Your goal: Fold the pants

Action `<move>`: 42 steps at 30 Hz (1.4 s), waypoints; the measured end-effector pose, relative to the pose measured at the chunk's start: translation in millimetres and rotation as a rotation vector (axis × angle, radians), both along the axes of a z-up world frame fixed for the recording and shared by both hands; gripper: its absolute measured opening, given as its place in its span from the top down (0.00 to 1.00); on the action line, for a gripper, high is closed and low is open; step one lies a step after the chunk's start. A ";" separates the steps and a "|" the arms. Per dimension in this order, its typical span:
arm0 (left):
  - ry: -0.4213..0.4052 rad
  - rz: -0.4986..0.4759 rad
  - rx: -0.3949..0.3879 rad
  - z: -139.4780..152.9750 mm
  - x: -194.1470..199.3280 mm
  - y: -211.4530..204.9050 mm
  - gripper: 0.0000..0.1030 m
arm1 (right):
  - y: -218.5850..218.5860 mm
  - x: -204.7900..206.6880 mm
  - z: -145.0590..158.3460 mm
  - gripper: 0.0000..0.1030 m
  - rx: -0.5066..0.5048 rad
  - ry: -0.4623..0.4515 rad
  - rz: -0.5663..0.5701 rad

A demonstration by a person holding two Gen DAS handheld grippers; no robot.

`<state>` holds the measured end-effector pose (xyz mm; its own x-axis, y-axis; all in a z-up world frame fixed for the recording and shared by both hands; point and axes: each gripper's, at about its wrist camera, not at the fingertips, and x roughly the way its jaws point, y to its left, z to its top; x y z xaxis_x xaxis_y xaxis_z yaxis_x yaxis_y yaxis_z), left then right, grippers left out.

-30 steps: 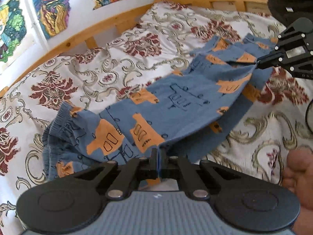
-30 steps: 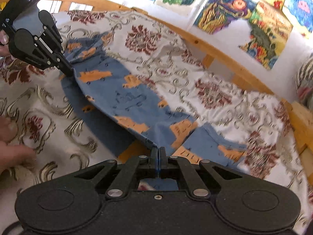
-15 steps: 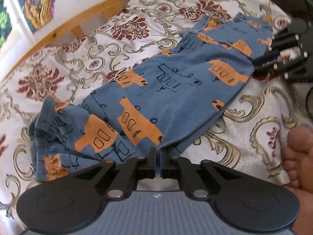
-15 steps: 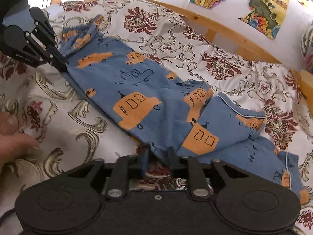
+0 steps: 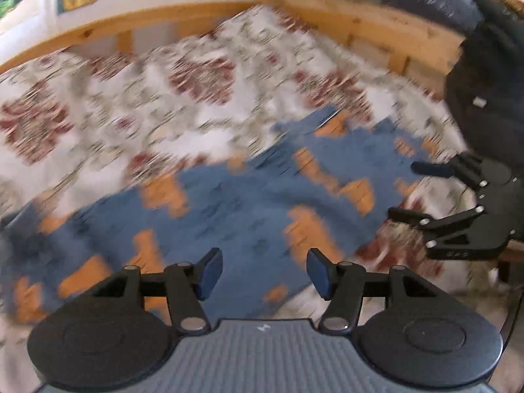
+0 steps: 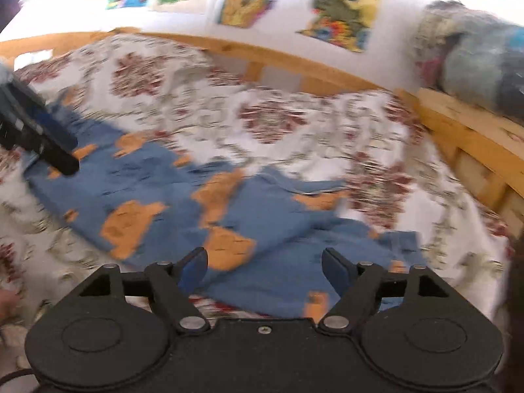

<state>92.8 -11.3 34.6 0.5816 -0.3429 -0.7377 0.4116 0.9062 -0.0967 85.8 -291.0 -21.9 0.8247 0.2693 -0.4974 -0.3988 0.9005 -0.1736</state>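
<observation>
The blue pants with orange prints [image 5: 249,206] lie spread flat on the patterned bedspread, also in the right wrist view [image 6: 183,203]. My left gripper [image 5: 262,273] is open and empty, just above the pants' near edge. My right gripper [image 6: 265,270] is open and empty above the other end of the pants; it also shows at the right of the left wrist view [image 5: 402,190], jaws apart. The left gripper shows at the left edge of the right wrist view [image 6: 36,134]. Both views are motion-blurred.
The floral bedspread [image 5: 183,98] covers the bed. A wooden bed rail [image 5: 360,23] runs along the far side and the right [image 6: 458,124]. Colourful pictures [image 6: 294,3] hang on the white wall. A bundle of bedding [image 6: 475,52] sits on the rail.
Both grippers have opened and let go of the pants, which now lie flat on the bed. Both grippers have lifted and pulled back slightly.
</observation>
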 end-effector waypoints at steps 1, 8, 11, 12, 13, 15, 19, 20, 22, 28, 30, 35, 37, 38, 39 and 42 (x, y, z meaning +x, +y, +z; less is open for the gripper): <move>-0.014 -0.016 -0.025 -0.6 4.1 -11.1 0.40 | -11.0 6.9 3.2 0.22 0.010 0.012 -0.017; -0.013 -0.166 -0.154 -26.0 28.2 -80.2 0.41 | -80.7 89.2 34.0 0.22 0.199 0.236 -0.029; 0.016 -0.192 -0.140 -43.8 33.1 -105.2 0.49 | -79.0 135.1 45.1 0.24 0.255 0.358 0.004; 0.023 -0.179 -0.129 -48.7 34.6 -110.9 0.54 | -75.5 151.7 46.6 0.25 0.274 0.408 0.010; 0.034 -0.159 -0.128 -53.0 37.0 -115.1 0.56 | -69.9 164.4 47.6 0.28 0.288 0.447 0.010; 0.062 -0.101 -0.156 -58.2 40.7 -114.8 0.63 | -54.0 194.9 49.6 0.37 0.315 0.531 0.013; 0.125 0.025 -0.222 -66.1 45.0 -102.1 0.73 | -8.3 228.7 52.4 0.49 0.288 0.599 0.027; 0.145 0.052 -0.233 -69.5 46.0 -100.1 0.80 | 6.8 236.4 50.9 0.51 0.265 0.621 0.025; 0.182 0.078 -0.268 -72.4 48.3 -93.8 0.83 | 28.8 248.6 45.4 0.54 0.228 0.638 0.003; 0.209 0.095 -0.303 -75.1 49.0 -89.8 0.89 | 70.5 272.4 21.1 0.60 0.167 0.718 -0.101; 0.213 0.103 -0.304 -75.9 50.0 -88.9 0.90 | 75.0 277.4 12.5 0.59 0.156 0.735 -0.146; 0.206 0.108 -0.292 -77.1 50.6 -90.6 0.96 | 74.3 279.1 4.8 0.89 0.158 0.699 -0.194; 0.201 0.110 -0.287 -77.2 49.9 -90.6 0.97 | 67.9 277.8 5.1 0.94 0.186 0.697 -0.209; 0.201 0.111 -0.287 -77.1 49.7 -90.5 0.98 | 64.4 276.5 6.8 0.95 0.204 0.689 -0.210; 0.199 0.111 -0.285 -77.2 49.4 -91.7 0.99 | 59.4 273.9 9.9 0.95 0.225 0.680 -0.210; 0.189 0.106 -0.283 -75.3 47.5 -92.9 1.00 | 41.2 260.5 26.8 0.96 0.295 0.634 -0.191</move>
<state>140.3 -104.1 -40.6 0.4875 -0.4938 -0.7200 0.2675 0.8695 -0.4152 346.3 -249.8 5.0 0.4478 0.3459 -0.8245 -0.1730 0.9382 0.2996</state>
